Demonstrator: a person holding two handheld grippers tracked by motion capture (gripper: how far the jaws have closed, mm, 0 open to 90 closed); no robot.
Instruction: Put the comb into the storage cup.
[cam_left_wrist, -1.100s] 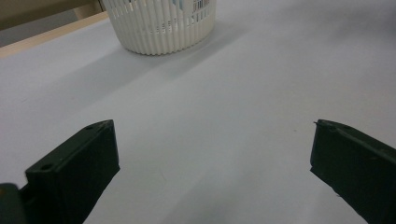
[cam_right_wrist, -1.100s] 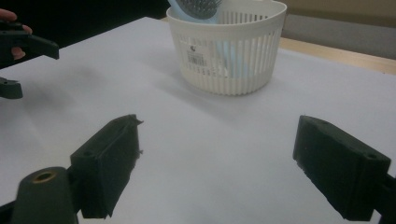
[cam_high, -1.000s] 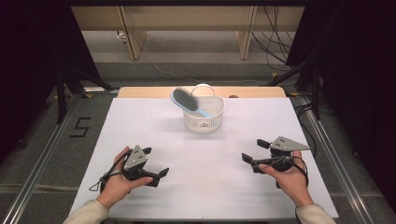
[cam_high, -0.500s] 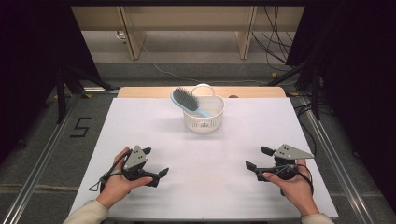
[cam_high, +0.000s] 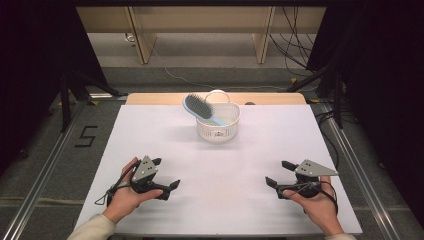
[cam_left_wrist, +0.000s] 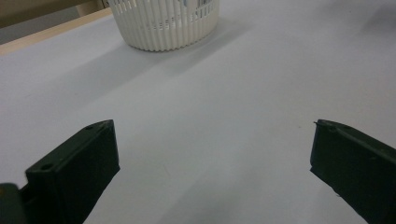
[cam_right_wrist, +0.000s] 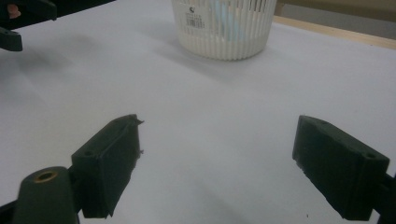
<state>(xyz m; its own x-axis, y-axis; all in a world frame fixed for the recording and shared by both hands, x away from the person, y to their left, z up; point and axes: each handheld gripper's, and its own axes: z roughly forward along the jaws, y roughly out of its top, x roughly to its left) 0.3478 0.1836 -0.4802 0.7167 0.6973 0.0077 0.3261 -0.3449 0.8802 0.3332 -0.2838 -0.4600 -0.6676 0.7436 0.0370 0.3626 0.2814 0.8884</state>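
From the high view, the work looks to be at its very start: the brush (cam_high: 201, 108) lies head-up across the rim of the basket (cam_high: 218, 125), its handle down inside, and neither claw is near it. The left gripper (cam_high: 167, 176) rests low on the sheet, well short of the basket and to its left, jaws spread, the hand wrapped around its body. The right gripper (cam_high: 278, 173) sits well short of the basket and to its right, jaws likewise spread and empty. I judge that the next move calls for one claw to travel forward to the basket and line up on the brush.

In the left gripper view, both black jaws stand wide apart over bare sheet, with the basket (cam_left_wrist: 163, 23) far ahead.

In the right gripper view, the jaws are also wide apart with nothing between them; the basket (cam_right_wrist: 224, 25) stands ahead, something pale blue showing through its slats.
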